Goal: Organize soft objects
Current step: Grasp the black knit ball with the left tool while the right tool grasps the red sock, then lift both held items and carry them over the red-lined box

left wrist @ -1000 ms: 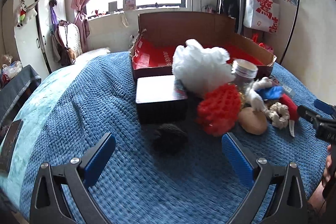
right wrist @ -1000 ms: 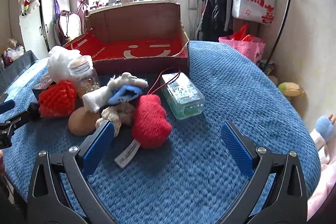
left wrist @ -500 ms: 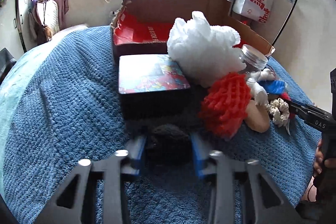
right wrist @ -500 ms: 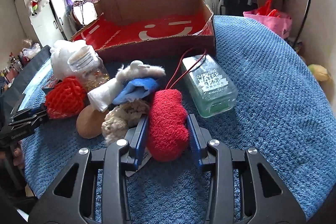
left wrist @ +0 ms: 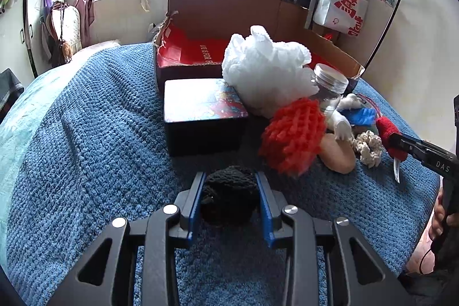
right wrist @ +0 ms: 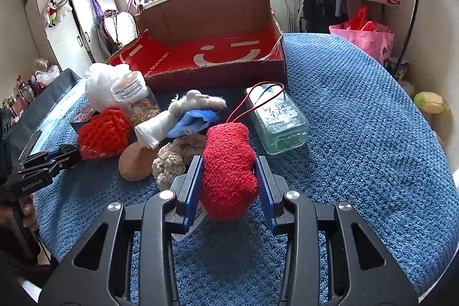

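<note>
My left tool (left wrist: 229,198) is clamped on the black puff (left wrist: 228,195), pads pressing both its sides, and the puff sits low on the bed (left wrist: 86,148), just in front of the tin (left wrist: 203,113), which itself stands against the near wall of the box (right wrist: 218,73). My right tool (right wrist: 229,185) is clamped on the red mitt (right wrist: 229,171), which lies nearest me in the heap in front of the box; its white tag hangs under my left pad and its red cord loops back over the glass bottle (right wrist: 276,119)

I judge the step in hand to be lifting both soft things and carrying them to the box. To do it well I would raise each straight up before going forward, so the puff clears the tin and the mitt comes free of the cream scrunchie (right wrist: 169,162) just beside it. The cord is my main worry: if it drags on the bottle it may tug that along, so I would lift slowly and watch it slide off. Both things squash easily, so a firm squeeze does no harm, but the mitt is held near its lower end and may droop forward. I would let go only once past the near wall of the box, over its red floor
</note>
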Available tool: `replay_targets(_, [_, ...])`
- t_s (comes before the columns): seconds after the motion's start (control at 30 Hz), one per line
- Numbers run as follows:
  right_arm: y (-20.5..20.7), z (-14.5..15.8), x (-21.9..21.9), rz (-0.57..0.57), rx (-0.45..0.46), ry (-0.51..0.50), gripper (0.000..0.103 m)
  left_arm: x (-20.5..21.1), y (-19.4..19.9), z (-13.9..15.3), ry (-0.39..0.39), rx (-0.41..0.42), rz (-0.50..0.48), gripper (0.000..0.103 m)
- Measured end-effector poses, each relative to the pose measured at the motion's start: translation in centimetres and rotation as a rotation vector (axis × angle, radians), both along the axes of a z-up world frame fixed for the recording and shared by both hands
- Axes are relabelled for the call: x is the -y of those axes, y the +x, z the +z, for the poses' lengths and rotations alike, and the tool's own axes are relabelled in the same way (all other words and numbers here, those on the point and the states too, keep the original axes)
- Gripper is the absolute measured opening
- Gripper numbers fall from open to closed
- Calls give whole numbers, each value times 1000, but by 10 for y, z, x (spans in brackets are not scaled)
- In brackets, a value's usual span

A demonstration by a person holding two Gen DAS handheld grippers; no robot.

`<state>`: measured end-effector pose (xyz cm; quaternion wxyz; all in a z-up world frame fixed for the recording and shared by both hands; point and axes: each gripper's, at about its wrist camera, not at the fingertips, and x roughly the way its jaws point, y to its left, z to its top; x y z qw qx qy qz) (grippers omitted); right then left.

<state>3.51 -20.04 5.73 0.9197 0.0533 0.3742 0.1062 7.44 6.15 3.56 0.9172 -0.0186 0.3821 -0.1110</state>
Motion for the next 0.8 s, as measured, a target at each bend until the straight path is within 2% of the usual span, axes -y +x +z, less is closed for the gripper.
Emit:
replay_targets(0.53, [-3,5,4,-8,13,9,35,3,-6,8,-8,13,-13,36])
replay_targets(0.8, [6,20,11,-19,36,2,35,-3,-2,20,-21,31,-16,36])
